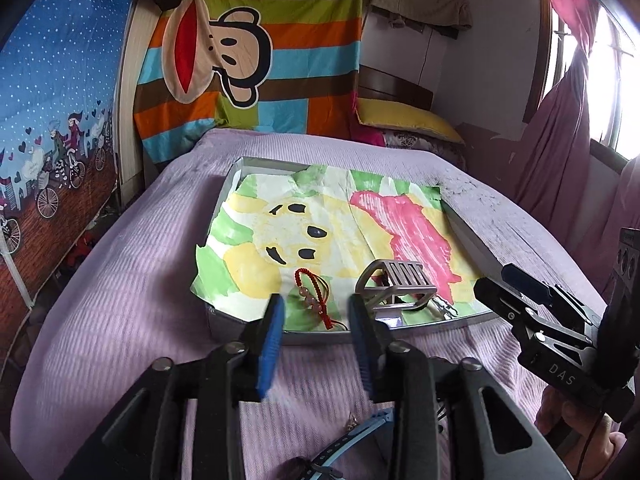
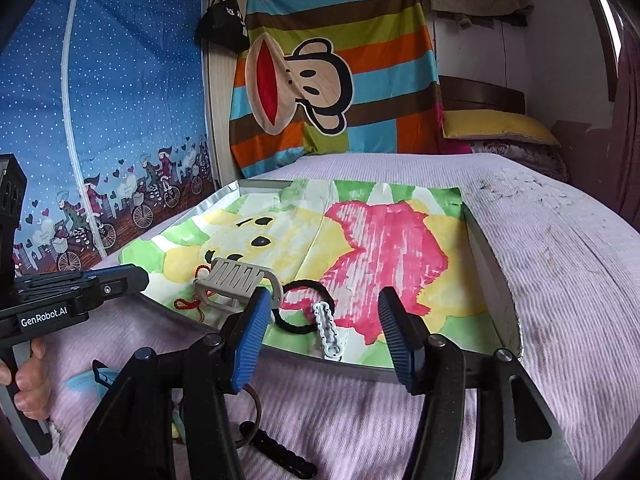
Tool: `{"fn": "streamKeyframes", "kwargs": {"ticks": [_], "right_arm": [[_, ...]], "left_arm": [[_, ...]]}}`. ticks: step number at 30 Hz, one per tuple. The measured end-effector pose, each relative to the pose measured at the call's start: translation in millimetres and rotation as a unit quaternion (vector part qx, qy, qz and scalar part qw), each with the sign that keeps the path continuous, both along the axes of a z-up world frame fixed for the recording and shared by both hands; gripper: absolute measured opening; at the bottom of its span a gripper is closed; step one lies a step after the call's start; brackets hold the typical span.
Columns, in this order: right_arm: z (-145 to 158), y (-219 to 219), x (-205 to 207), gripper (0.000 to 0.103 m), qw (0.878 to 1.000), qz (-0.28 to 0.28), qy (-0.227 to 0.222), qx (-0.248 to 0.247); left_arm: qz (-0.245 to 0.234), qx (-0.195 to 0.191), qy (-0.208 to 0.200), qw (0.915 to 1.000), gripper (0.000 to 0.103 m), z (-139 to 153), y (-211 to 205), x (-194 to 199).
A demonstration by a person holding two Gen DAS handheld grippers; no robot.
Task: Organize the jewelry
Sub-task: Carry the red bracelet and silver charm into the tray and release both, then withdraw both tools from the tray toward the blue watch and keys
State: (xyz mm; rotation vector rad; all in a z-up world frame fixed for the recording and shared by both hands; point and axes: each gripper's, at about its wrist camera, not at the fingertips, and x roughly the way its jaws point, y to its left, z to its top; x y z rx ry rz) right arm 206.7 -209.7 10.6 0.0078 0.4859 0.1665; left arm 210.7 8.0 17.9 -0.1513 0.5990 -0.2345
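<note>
A shallow grey tray (image 1: 472,236) (image 2: 490,264) lined with a painted sheet lies on the bed. In it near the front lie a red beaded bracelet (image 1: 308,292) (image 2: 196,288), a small grey rack (image 1: 400,284) (image 2: 236,280), a black braided cord loop (image 2: 304,304) and a white clip (image 2: 330,334). My left gripper (image 1: 316,316) is open and empty, just in front of the red bracelet. My right gripper (image 2: 324,328) is open and empty, its fingers on either side of the white clip and cord, above the tray's front edge.
The bed has a lilac cover (image 1: 120,280). More items lie on it under the grippers: a blue strap (image 1: 352,440), a black strap with a ring (image 2: 276,456), a light blue piece (image 2: 88,384). Pillows (image 1: 404,120) sit at the far end.
</note>
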Motion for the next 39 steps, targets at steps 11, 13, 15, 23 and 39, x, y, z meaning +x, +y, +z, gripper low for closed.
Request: {"fn": "streamKeyframes", "kwargs": {"ticks": [11,13,15,23,39], "right_arm": [[18.8,-5.3,-45.6,0.083,0.998,-0.013,-0.056,0.005],[21.9,-5.4,-55.9,0.091,0.998,-0.014,-0.069,0.005],[24.3,-6.6,-65.5,0.096,0.997,-0.017,-0.081,0.007],[25.1,-7.1,-101.4,0.102,0.993,-0.009,-0.120,0.010],[18.9,-14.4,-146.4,0.102,0.990,-0.009,-0.144,0.012]], "left_arm": [[0.033,0.016,-0.082,0.9960,0.086,15.3,5.1,-43.9],[0.038,0.013,-0.093,0.9949,0.094,16.6,7.0,-52.0],[0.047,0.008,-0.106,0.9933,0.103,16.8,9.6,-59.7],[0.047,0.017,-0.134,0.9896,0.103,10.9,10.1,-87.6],[0.044,0.024,-0.136,0.9895,0.103,-6.4,12.6,-127.4]]}}
